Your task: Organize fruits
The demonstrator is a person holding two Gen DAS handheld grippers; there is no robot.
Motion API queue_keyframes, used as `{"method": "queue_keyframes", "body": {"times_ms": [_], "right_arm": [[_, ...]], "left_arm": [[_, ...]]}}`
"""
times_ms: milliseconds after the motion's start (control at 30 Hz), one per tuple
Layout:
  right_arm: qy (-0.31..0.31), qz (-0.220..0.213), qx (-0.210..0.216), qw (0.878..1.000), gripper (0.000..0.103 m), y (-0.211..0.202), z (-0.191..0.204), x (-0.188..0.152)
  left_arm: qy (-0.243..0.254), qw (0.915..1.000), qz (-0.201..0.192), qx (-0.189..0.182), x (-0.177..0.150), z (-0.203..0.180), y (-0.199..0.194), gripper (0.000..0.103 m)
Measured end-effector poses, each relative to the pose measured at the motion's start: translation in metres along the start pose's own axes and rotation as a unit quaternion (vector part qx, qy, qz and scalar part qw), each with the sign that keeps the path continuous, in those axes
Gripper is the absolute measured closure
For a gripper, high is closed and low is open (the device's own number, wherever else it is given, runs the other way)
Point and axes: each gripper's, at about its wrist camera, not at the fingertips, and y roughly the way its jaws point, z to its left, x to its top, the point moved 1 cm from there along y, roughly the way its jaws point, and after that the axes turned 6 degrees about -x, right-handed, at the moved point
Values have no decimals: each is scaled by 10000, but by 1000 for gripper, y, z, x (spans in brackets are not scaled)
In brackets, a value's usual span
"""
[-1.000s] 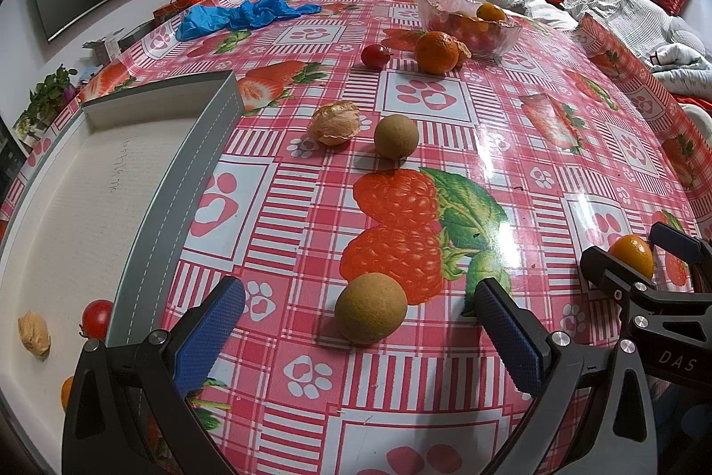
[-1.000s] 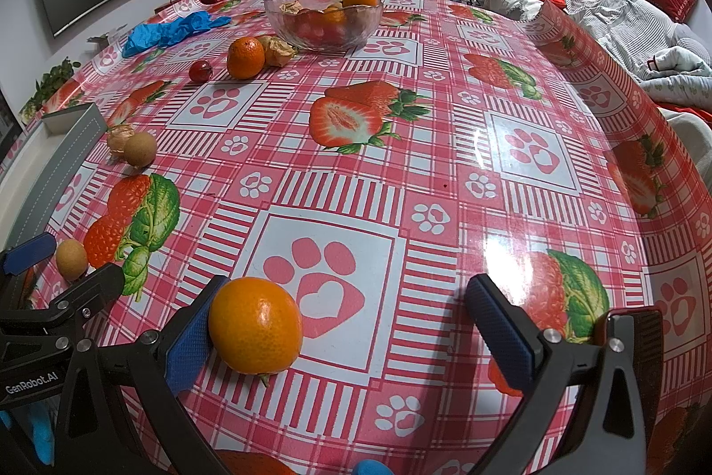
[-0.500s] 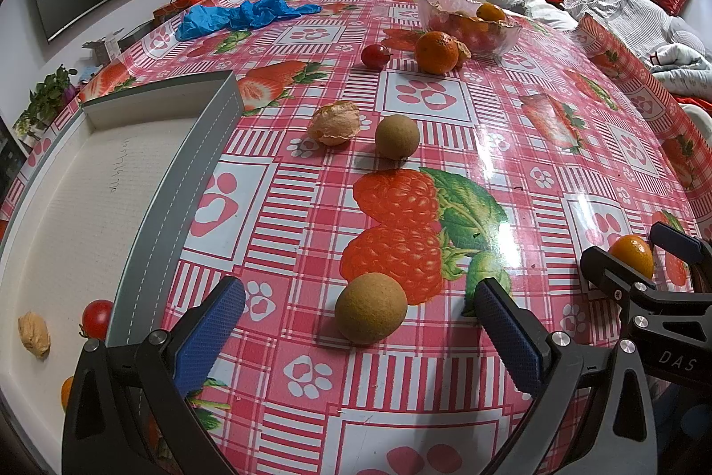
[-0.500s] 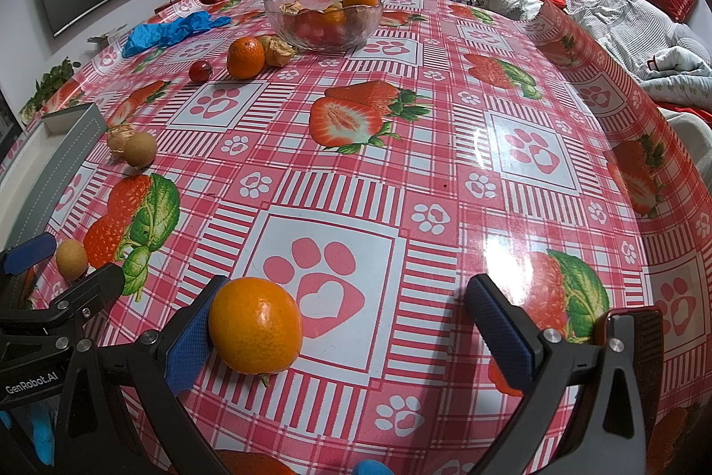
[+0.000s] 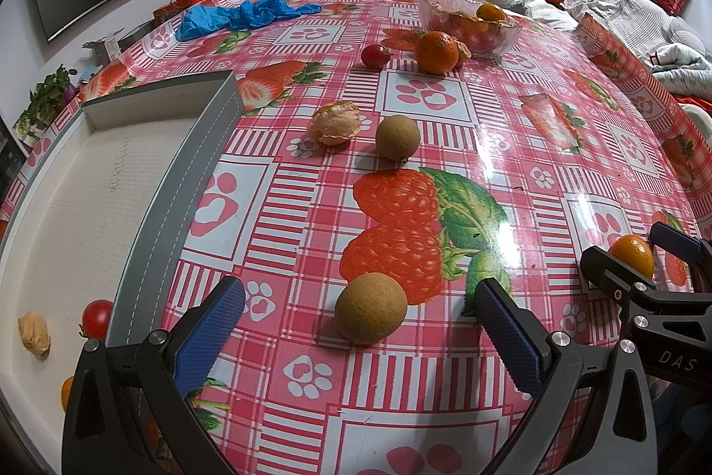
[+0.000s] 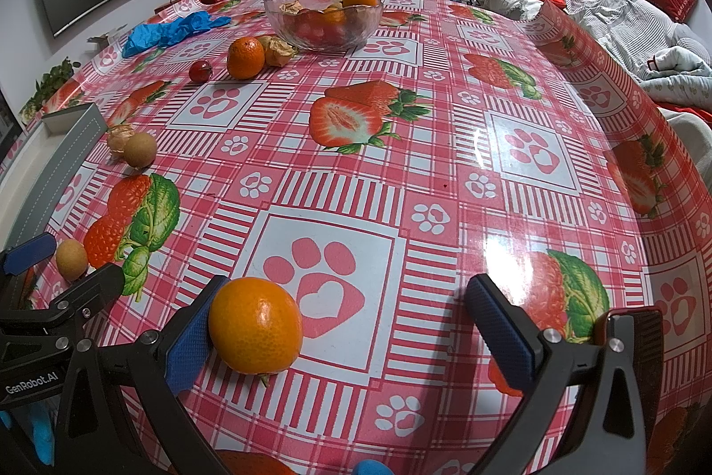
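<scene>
My left gripper [image 5: 360, 334] is open, and a brown round fruit [image 5: 370, 308] lies on the tablecloth between its blue pads, touching neither. My right gripper [image 6: 347, 334] is open too; a small orange [image 6: 255, 331] rests against its left pad [image 6: 191, 346]. That same orange [image 5: 632, 254] shows between the right gripper's fingers in the left wrist view. The grey tray [image 5: 178, 181] at the left holds a cherry tomato [image 5: 97, 318], a pale nut-like piece [image 5: 33, 334] and part of an orange. In the right wrist view the brown fruit [image 6: 71, 259] sits by the left gripper.
Further out lie a second brown fruit [image 5: 397, 137], an orange peel [image 5: 334, 122], a cherry tomato [image 5: 374, 55], a larger orange [image 5: 437, 52] and a glass bowl [image 6: 323, 17] of fruit. Blue gloves [image 5: 240, 14] lie at the far left. The table edge drops off at the right.
</scene>
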Motion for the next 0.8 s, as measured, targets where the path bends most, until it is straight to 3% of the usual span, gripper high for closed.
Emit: {"method": "queue_keyframes", "body": {"times_ms": [700, 800], "right_arm": [[-22, 2, -16, 10000, 0, 0, 0, 0], [-92, 26, 36, 9999, 0, -1, 0, 0]], "left_arm": [[-30, 10000, 7, 42, 0, 0, -1, 0], [-77, 9999, 60, 34, 0, -1, -3, 5]]}}
